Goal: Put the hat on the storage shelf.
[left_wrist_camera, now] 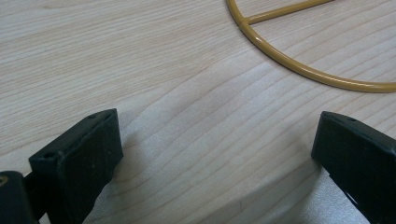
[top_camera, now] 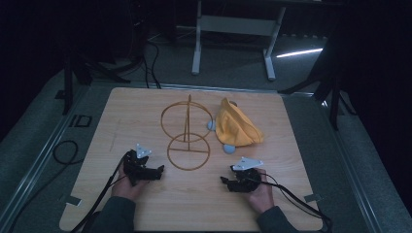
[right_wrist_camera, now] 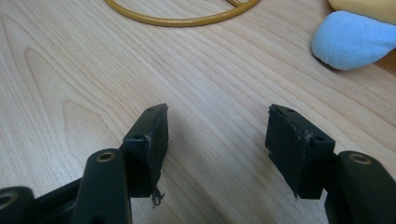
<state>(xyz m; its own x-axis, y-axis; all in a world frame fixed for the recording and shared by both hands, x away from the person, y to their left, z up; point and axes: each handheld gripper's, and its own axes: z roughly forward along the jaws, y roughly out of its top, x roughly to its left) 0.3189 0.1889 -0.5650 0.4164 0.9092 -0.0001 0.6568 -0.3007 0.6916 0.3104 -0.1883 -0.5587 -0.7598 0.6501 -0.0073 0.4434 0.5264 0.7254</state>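
Resting low on the table (top_camera: 145, 204), the left gripper (top_camera: 158, 171) spreads wide and empty just below the gold wire stand (top_camera: 187, 138) at centre. The right gripper (top_camera: 224, 180), also open, should approach the yellow cloth (top_camera: 237, 127) squarely. Blue bits (top_camera: 229, 148) beneath it, maybe a toy, stay mostly covered.

The high view is dim, its surroundings nearly black; a bright streak of light lies on the grey floor (top_camera: 300, 52) far right. The pale wooden table (top_camera: 145, 107) is evenly lit. Both gripper views are brighter, with soft shadows under the jaws and slightly blurred near edges.
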